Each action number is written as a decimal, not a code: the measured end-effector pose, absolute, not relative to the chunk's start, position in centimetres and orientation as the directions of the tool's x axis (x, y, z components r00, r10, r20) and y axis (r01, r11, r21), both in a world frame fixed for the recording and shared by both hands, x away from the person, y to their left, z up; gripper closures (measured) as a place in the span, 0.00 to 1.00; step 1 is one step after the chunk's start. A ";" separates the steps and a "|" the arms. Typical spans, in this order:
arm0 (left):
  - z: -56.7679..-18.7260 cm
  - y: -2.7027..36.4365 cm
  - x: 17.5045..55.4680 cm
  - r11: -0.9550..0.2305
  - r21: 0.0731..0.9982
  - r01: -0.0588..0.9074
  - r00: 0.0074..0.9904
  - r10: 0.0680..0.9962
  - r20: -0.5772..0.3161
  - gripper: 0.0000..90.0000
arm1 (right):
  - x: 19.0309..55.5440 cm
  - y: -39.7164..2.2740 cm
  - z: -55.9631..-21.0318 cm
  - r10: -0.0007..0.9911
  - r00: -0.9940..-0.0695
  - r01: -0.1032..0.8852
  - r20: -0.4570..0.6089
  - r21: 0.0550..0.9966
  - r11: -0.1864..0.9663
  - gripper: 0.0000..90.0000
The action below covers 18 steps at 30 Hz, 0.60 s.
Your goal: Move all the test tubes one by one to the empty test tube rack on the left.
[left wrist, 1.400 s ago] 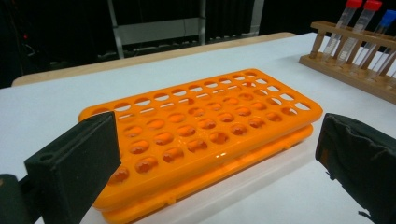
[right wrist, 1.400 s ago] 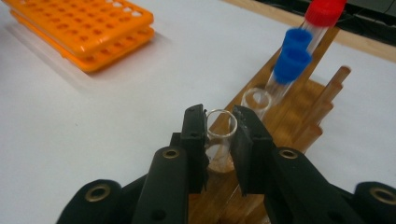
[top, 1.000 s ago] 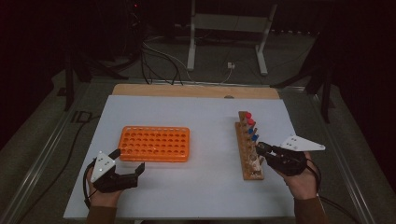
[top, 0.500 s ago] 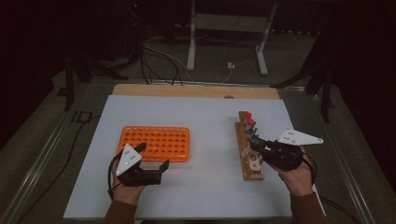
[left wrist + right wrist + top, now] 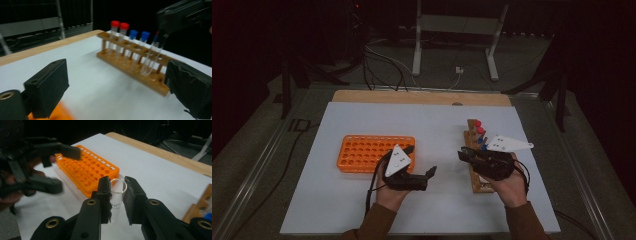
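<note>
Glass tube (image 5: 117, 195), light, slick and breakable, sits clamped near its open rim between the right gripper (image 5: 117, 185) jaws, wooden rack (image 5: 475, 165) just behind; the left gripper (image 5: 117, 82), jaws wide though just closing slightly, empty, faces it and could take the bare lower body

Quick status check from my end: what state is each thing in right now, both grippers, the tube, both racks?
left gripper: open, nothing between its jaws
right gripper: shut on the test tube
test tube: uncapped, clear, lifted out of the rack
wooden rack: holds four capped tubes, two red, two blue
orange rack: holes look empty
</note>
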<state>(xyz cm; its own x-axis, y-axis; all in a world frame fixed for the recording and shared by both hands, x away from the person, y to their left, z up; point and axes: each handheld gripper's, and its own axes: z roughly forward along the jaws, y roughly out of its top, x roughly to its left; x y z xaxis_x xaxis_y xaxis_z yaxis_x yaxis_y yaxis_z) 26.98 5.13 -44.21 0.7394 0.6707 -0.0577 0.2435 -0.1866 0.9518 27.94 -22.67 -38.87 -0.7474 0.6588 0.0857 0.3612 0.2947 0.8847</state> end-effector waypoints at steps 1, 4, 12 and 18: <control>-44.2 4.5 27.0 -0.195 0.951 0.241 0.746 0.664 -0.053 0.08 | 28.0 -22.4 -38.9 0.656 -0.750 0.363 0.087 0.883 0.298 0.85; -44.4 3.0 27.3 -0.210 0.945 0.252 0.758 0.650 -0.058 0.17 | 27.9 -21.7 -39.1 0.649 -0.756 0.361 0.084 0.881 0.306 0.85; -44.5 0.7 27.4 -0.240 0.940 0.244 0.783 0.621 -0.045 0.38 | 28.0 -20.6 -39.4 0.636 -0.767 0.366 0.085 0.872 0.325 0.85; -44.6 0.4 27.4 -0.260 0.936 0.237 0.808 0.588 -0.041 0.64 | 28.0 -20.0 -39.7 0.626 -0.776 0.366 0.084 0.867 0.338 0.85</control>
